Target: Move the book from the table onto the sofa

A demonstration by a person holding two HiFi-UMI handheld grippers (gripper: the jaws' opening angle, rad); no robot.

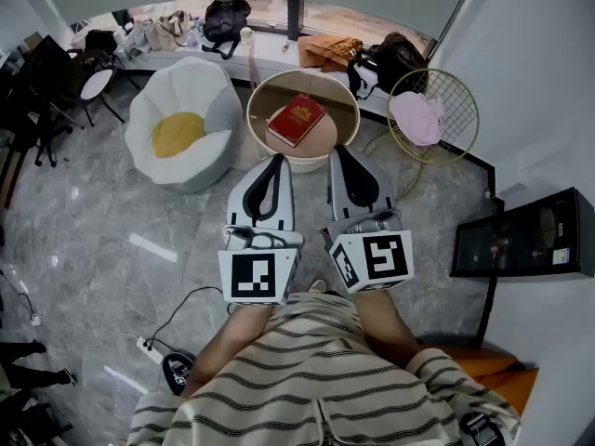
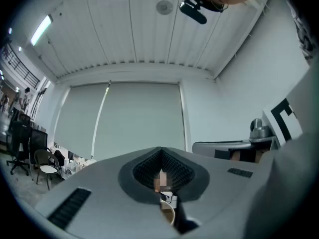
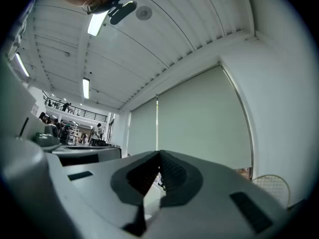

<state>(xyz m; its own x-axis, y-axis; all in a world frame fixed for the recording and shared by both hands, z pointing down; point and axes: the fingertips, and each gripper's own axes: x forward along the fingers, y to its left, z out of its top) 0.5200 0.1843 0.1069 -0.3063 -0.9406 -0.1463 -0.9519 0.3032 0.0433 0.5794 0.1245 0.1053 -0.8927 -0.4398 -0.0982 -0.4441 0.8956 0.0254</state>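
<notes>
A red book (image 1: 296,119) lies on the small round table (image 1: 257,98) just beyond both grippers in the head view. The white egg-shaped sofa (image 1: 182,86) with a yellow cushion (image 1: 177,133) stands to the table's left. My left gripper (image 1: 272,163) and right gripper (image 1: 342,151) are held side by side, level, short of the table's near rim, both shut with nothing between the jaws. In the left gripper view the left gripper (image 2: 160,152) shows closed jaws against a window blind. In the right gripper view the right gripper (image 3: 159,156) is also closed.
A wire-frame chair (image 1: 437,110) with a pink cloth stands right of the table. A black cabinet (image 1: 521,235) is at the right wall. Bags line the window ledge (image 1: 223,21). A power strip and cable (image 1: 153,347) lie on the floor at my left.
</notes>
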